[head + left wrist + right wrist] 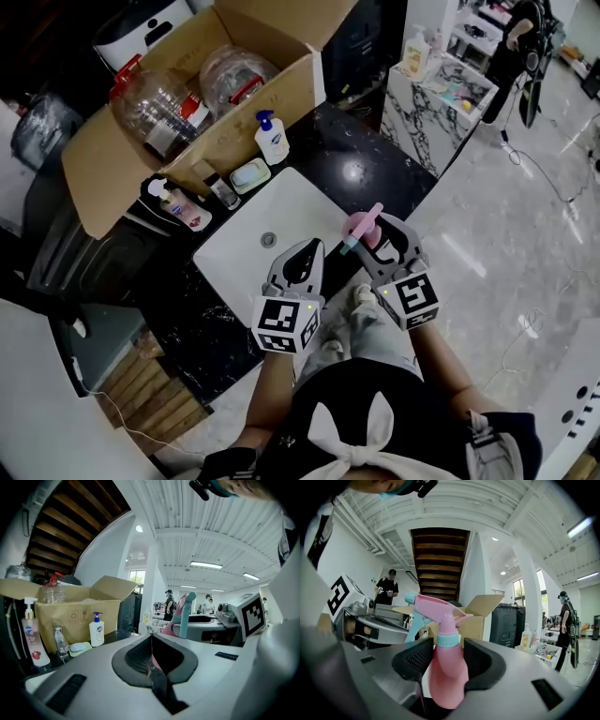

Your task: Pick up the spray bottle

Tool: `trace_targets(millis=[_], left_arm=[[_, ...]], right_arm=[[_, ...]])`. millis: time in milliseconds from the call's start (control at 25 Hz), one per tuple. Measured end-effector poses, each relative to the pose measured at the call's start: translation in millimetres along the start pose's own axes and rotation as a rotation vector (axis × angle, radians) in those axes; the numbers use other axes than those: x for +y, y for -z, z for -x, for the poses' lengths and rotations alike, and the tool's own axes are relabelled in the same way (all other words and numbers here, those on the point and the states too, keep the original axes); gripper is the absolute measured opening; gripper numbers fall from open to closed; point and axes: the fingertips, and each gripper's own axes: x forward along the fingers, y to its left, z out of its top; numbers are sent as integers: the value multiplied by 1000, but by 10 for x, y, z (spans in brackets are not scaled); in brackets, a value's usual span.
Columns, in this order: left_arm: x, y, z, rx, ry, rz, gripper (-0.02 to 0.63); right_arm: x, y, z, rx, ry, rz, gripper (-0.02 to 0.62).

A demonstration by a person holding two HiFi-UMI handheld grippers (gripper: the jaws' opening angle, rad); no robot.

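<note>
The pink spray bottle [360, 228] with a teal collar and trigger stands upright between the pads of my right gripper [373, 232], which is shut on its body over the right part of the white sink [246, 258]. In the right gripper view the spray bottle [447, 667] fills the gap of the right gripper [446, 654], nozzle pointing left. My left gripper [302, 251] hangs beside it on the left, shut and holding nothing. From the left gripper view the left gripper [151, 641] shows its pads met, with the bottle [182, 618] just to the right beyond them.
An open cardboard box [239, 112] with clear plastic jugs sits behind the sink on the black counter. In front of it stand a white pump bottle [272, 139], a soap dish [250, 175], a tap [222, 191] and a pink pump bottle [184, 209]. A marble side table [436, 89] stands at right.
</note>
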Motion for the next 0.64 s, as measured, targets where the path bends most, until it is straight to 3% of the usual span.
trace_targets(millis=[640], left_arm=[[-124, -55, 247, -15, 11, -32, 26]], right_arm=[[192, -104, 210, -23, -1, 13, 209]])
